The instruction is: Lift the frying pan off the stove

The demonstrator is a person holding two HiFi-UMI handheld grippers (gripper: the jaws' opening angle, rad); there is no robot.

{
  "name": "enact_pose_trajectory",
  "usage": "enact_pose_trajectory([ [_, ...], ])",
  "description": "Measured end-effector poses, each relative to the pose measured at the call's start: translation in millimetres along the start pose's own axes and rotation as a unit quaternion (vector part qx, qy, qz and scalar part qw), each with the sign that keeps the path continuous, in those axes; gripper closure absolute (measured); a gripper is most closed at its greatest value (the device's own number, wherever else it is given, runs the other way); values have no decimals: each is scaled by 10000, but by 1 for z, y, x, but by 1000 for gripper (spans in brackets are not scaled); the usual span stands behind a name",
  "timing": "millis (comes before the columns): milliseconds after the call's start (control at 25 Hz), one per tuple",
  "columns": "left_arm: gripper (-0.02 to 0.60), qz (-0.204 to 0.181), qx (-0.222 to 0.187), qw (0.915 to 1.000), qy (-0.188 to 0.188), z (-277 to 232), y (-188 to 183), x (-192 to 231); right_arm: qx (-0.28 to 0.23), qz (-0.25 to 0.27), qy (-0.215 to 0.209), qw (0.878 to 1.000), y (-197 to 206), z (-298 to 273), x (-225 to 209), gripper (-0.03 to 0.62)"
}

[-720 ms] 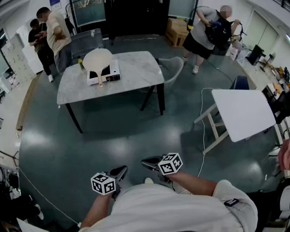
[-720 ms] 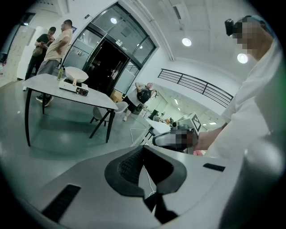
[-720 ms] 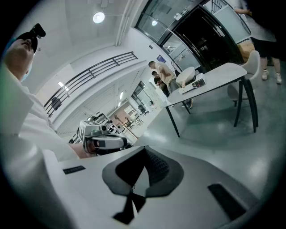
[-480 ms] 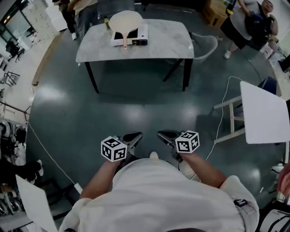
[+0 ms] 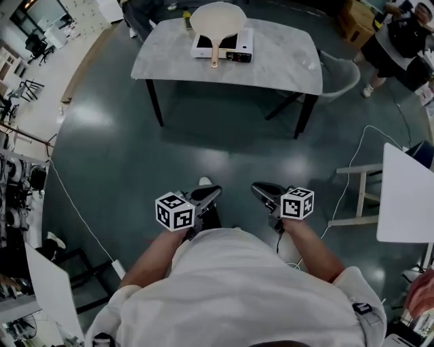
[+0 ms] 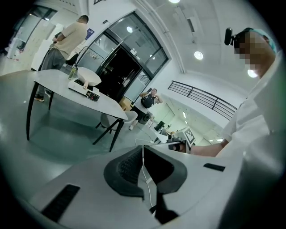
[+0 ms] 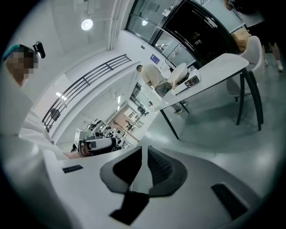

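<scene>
The cream frying pan (image 5: 217, 18) rests on a white stove (image 5: 234, 46) at the far side of a grey marble table (image 5: 271, 64), its handle (image 5: 215, 54) pointing toward me. Both grippers are held close to my body, far short of the table. My left gripper (image 5: 209, 194) is shut and holds nothing. My right gripper (image 5: 260, 191) is shut with only a sliver between its pads, also holding nothing. The left gripper view shows the pan (image 6: 87, 77) far off on the table (image 6: 58, 82). In the right gripper view the pan (image 7: 178, 73) is small and distant.
A grey chair (image 5: 341, 73) stands at the table's right end. A white folding table (image 5: 407, 196) is at my right, with a cable (image 5: 354, 157) trailing over the floor. One person (image 5: 399, 39) stands at the upper right, another (image 5: 139, 10) behind the table. Racks (image 5: 17, 183) line the left.
The head view has swung: the table with the pan has shifted from the upper left toward the top centre. Both grippers stay shut near my body.
</scene>
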State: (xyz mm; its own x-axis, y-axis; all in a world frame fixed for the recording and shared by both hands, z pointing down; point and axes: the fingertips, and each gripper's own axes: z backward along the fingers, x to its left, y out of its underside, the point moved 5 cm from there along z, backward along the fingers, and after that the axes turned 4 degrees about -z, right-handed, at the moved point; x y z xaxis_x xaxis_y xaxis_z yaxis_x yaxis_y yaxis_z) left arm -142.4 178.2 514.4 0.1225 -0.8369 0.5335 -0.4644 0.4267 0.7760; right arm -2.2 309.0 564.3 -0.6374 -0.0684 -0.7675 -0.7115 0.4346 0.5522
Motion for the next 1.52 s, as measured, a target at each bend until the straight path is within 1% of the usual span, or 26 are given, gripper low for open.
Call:
enact_pose_trajectory([
  [80,560,-61,5,10000,39,-5,-16,26,-40,-138,81,9999,-20,-16,-10,533],
  [160,560,-44,-10,9999,124,-13,-37,59,-79,-275,189,9994,-45,-36,-22,520],
  [240,560,-19,-25,9998,218,-24,-64,92,-131,-397,291,9987,-76,-56,-33,497],
  [320,557,-66,-44,9994,327,-33,-93,120,-199,-498,371,9979,-109,-75,-42,493],
  [360,553,-114,-59,9992,391,-36,-107,134,-246,-525,406,9975,-126,-85,-46,488],
  [440,523,-215,-74,9985,505,-38,-134,161,-362,-561,459,9967,-157,-107,-54,480],
  [520,507,-275,-76,9980,555,-36,-156,187,-468,-574,507,9960,-187,-129,-60,476],
  [600,496,-227,-82,9982,552,-35,-174,213,-588,-580,538,9951,-217,-150,-65,473],
  [720,473,15,-101,9985,542,-39,-188,241,-653,-639,519,9945,-252,-172,-72,465],
  [880,451,307,-226,9982,454,-57,-213,279,-689,-588,358,9952,-311,-198,-96,453],
  [1000,439,491,-285,9979,314,-78,-227,307,-629,-749,290,9948,-353,-218,-127,435],
  [1200,407,883,-406,9953,-20,-117,-258,357,-643,-1102,-111,9918,-439,-266,-181,403],
  [1320,384,1064,-500,9929,-158,-146,-278,383,-470,-1220,-254,9911,-484,-291,-207,378],
  [1400,369,1102,-514,9923,-243,-164,-288,399,-334,-1188,-452,9913,-511,-313,-222,370],
  [1520,349,1273,-536,9897,-380,-189,-298,424,-87,-1312,-616,9894,-540,-345,-244,352],
])
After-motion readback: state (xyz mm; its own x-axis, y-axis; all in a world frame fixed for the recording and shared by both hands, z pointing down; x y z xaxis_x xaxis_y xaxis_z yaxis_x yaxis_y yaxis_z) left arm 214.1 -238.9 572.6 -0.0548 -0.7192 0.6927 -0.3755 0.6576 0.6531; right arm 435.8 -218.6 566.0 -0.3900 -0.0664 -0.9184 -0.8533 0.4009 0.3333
